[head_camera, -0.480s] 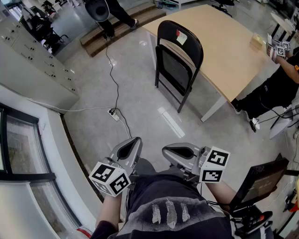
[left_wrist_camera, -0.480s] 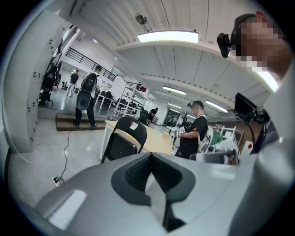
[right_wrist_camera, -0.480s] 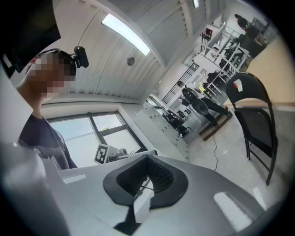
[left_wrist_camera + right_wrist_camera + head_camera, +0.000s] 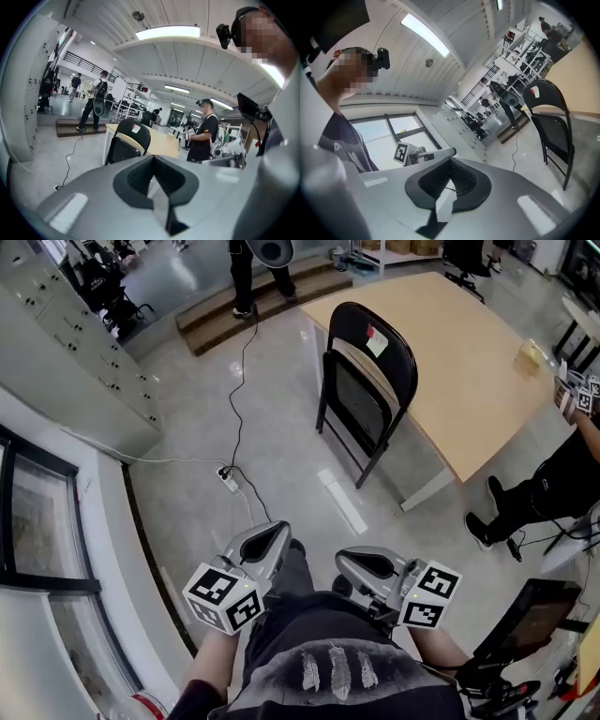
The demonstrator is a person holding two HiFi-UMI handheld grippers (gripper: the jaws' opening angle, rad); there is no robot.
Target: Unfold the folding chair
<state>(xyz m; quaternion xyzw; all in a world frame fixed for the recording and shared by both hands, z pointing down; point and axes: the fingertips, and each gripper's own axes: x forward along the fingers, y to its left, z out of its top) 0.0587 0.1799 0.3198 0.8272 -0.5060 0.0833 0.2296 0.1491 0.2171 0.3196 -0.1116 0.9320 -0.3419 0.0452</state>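
Vs. half a sec ago, the head view has shifted. The chair and the table sit a bit lower in frame, and more of the table's far end shows. The person by the table's far corner has slid toward the frame top. Both grippers keep the same spot, low in frame by the wearer's torso. So prob. only the head or body moved, nothing handled.

Chair: black, folded flat, seat tucked up against the back. It stands upright on the floor against the table's near-left edge, next to the table leg. No part of it has opened. Task looks not started, approach stage at most. The wearer must close the gap to the table side before any grab at the back or seat.

L gripper: jaws fully together, nothing btw the pads, tilted somewhat down. It's well apart from the table, and its own view shows the chair far off beyond the tip.

R gripper: jaws also pressed together, empty, held about level. It sits just beside the L one, equally far from the table, and touches nothing.

Both need to open before they can take hold of the chair frame.
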